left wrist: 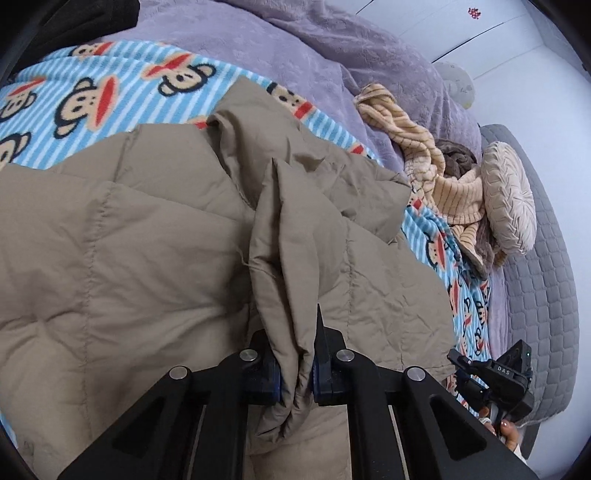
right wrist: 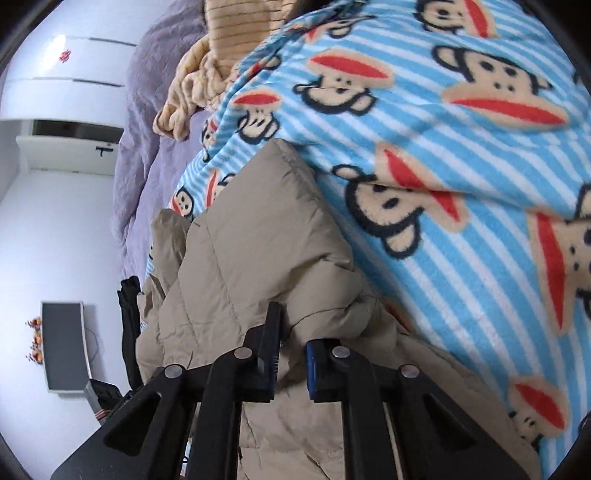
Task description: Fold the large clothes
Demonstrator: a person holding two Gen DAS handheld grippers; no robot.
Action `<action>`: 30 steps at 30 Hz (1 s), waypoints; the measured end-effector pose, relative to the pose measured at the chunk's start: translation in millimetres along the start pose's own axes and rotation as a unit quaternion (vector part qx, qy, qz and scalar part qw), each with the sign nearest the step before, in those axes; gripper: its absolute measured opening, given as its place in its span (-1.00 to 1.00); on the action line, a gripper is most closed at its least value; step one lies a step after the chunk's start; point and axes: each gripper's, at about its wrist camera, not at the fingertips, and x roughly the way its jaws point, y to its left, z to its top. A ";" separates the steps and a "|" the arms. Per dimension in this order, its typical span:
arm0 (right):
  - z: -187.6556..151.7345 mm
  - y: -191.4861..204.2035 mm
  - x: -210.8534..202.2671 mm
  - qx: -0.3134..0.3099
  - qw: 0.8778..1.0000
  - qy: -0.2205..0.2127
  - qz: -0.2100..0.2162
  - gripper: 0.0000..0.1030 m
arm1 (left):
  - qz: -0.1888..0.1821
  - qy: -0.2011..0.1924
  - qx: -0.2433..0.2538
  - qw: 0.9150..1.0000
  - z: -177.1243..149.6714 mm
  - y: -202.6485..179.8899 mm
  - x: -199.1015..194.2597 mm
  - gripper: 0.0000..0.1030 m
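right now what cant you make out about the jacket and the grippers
- Tan jacket: whole shape and sleeves, cut off by the lower edge in both views.
- Right gripper: whether it pinches cloth; the fabric fold hides the gap.
- Left gripper: its fingertips, buried in the bunched fold.
- Black garment: cut off by the top edge.

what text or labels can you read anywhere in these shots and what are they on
"DAS": white letters on the black body of the right gripper, seen from the left wrist camera.
Red mark on the white wall: too small to read.
Monkey blanket and tan jacket: no lettering visible.
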 end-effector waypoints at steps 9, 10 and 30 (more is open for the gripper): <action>-2.3 13.4 37.3 -0.101 0.992 0.026 -0.067 -0.76 | 0.060 0.003 -0.001 0.998 -37.3 40.0 -7.4 -0.76; -2.4 10.7 39.7 -0.098 0.992 0.026 -0.068 -0.76 | 0.070 0.001 0.010 0.998 -38.1 37.6 -4.6 -0.76; 4.2 45.6 -26.4 -0.196 0.971 -0.042 -0.126 -0.63 | 0.152 -0.058 0.089 0.983 -21.0 -3.4 -48.8 -0.48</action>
